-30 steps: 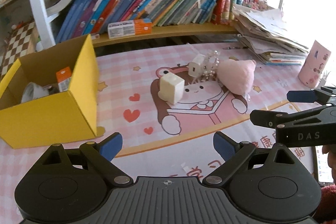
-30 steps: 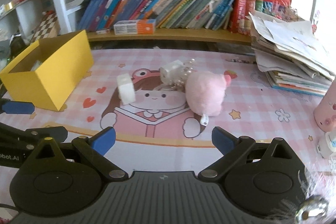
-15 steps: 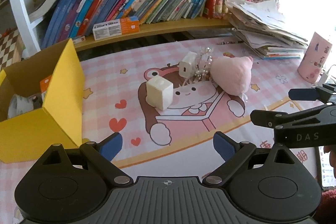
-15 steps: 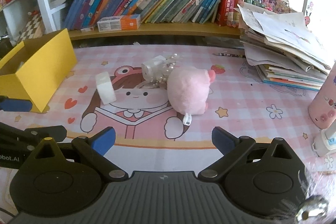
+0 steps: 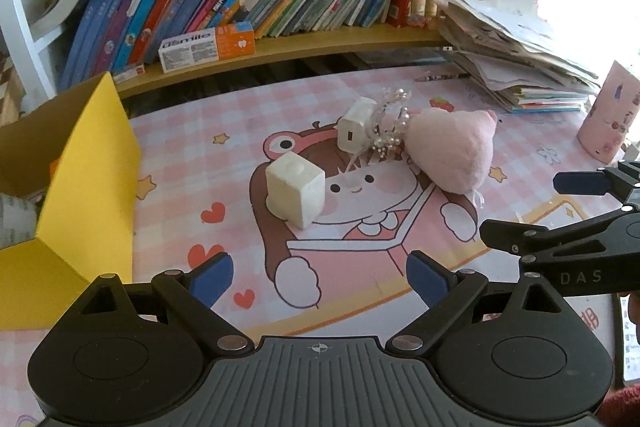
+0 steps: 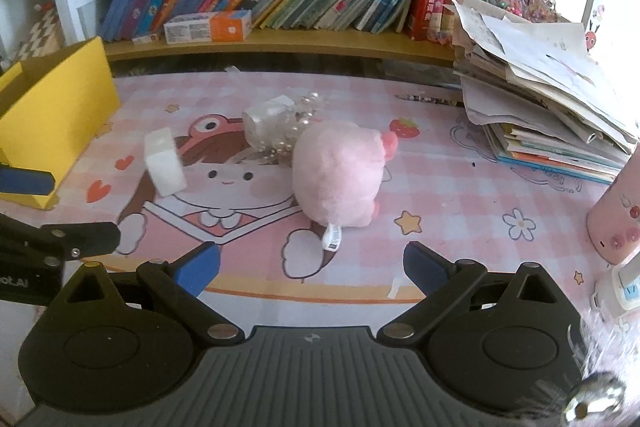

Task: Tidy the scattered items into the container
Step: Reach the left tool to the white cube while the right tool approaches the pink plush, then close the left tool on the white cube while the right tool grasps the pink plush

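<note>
The tidying looks partly done. The yellow box [image 5: 90,187] stands open at the left of the bench [image 5: 224,115], and something already lies inside it: an orange edge and a pale, crumpled thing show past its wall (what they are is too hidden to tell).

Left to clear are four things on the pink mat, all well apart from the box. The white cube [image 5: 295,190] sits nearest the box and alone. Behind it the white charger [image 5: 356,129] touches a tangle of pearl beads [image 5: 387,131], and the pink plush toy [image 6: 340,174] leans against those beads on the other side.

The left gripper [image 5: 320,277] has its jaws spread wide and holding nothing, aimed roughly at the cube. The right gripper [image 6: 312,265] is likewise released and empty, with the plush toy just ahead of it, its label lying nearest the jaws.

By my judgement the cube is the easy next pick; the charger and beads may drag each other.
</note>
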Available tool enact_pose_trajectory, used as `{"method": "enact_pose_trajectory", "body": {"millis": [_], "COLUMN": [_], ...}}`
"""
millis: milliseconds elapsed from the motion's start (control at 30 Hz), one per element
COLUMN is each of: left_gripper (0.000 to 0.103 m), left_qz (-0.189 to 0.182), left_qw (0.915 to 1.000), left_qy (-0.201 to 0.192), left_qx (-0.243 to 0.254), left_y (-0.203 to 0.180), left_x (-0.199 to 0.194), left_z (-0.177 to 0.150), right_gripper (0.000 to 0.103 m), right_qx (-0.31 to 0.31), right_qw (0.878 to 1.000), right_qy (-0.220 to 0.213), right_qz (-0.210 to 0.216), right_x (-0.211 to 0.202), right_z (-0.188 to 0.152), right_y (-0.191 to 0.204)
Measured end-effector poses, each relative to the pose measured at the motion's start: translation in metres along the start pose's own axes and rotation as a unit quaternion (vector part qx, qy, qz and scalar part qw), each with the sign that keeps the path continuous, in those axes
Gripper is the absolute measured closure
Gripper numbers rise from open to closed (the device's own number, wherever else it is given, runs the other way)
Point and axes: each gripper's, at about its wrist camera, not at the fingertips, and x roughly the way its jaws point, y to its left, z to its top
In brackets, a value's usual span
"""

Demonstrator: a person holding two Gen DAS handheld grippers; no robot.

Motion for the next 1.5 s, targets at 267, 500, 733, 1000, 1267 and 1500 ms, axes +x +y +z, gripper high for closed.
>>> {"method": "enact_pose_trajectory", "body": {"millis": [267,500,733,1000,1267,1500], "left_gripper": [0.008,0.008,0.009,0.013,0.047,0.067], "left_qz": [0.008,0.017,0.02,0.016,0.013,0.001], "left_qw": [0.9999,0.9998,0.9998,0.9998,0.9998,0.9999], "left_qy": [0.005,0.006,0.0,0.001,0.009,0.011], "left_qx": [0.005,0.007,0.008,0.012,0.01,0.006], "left_y": [0.001,0.004,0.005,0.004,0.007,0.015], "left_x": [0.03,0.055,0.076,0.091,0.096,0.084], "left_z": [0.011,0.022,0.031,0.034,0.034,0.034], "right_gripper": [0.004,0.004,0.006,0.021,0.038,0.041], "right_qx": [-0.002,0.0,0.002,0.004,0.019,0.04], "right_qw": [1.0,1.0,1.0,1.0,0.999,0.998], "right_qy": [0.005,0.005,0.006,0.016,0.029,0.036], "right_qz": [-0.004,-0.004,-0.001,0.006,0.019,0.03], "right_x": [0.027,0.053,0.075,0.094,0.096,0.08], "right_z": [0.012,0.026,0.042,0.049,0.045,0.04], "right_y": [-0.008,-0.016,-0.021,-0.023,-0.025,-0.028]}}
